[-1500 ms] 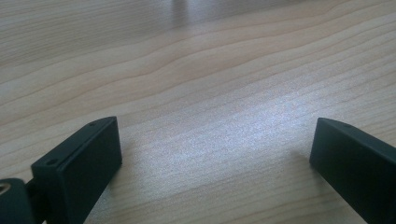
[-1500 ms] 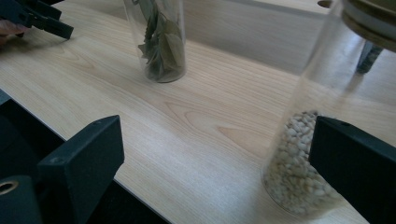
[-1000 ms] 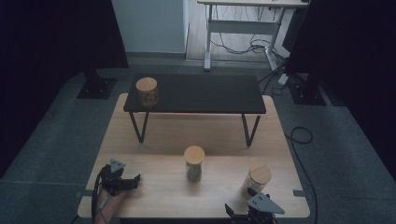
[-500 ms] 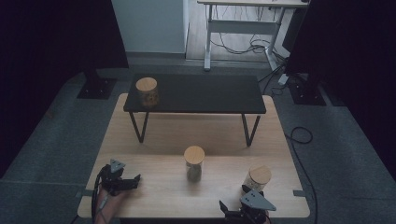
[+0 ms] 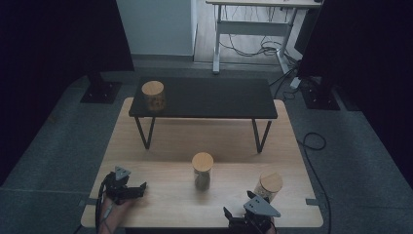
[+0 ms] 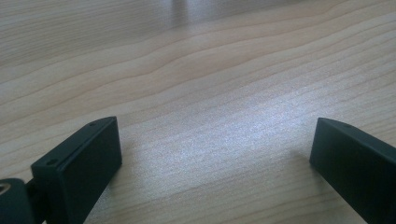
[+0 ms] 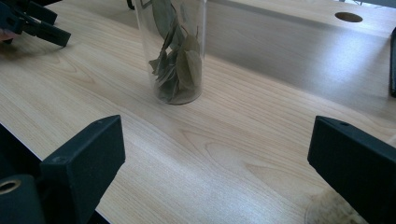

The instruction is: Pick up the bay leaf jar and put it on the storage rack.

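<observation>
1. The right gripper point(image 5: 253, 217) sits at the near edge of the wooden table point(image 5: 160, 192), jaws spread wide with nothing between them; in the right gripper view bare wood lies between the two black jaws
2. The left gripper point(image 5: 127, 187) rests at the near left of the table, also wide open and empty, with plain wood grain between its jaws
3. The jar nearest the right gripper point(image 5: 269, 186) stands just beyond it and slightly to its right, cork lid on top, upright; it is not between the jaws
4. The middle jar point(image 7: 173, 51), clear glass with dried leaves in the bottom, stands ahead of the right gripper's jaws, left of their centre line and well clear of both fingertips
5. My judgement: the step in hand is the approach to a jar. To do it well, centre the open jaws on the jar's body, come in level and low enough to grip glass under the lid, and close only once both pads flank it
6. Farthest off, a third jar point(image 5: 153, 95) stands on the left end of the black bench point(image 5: 214, 97)
</observation>
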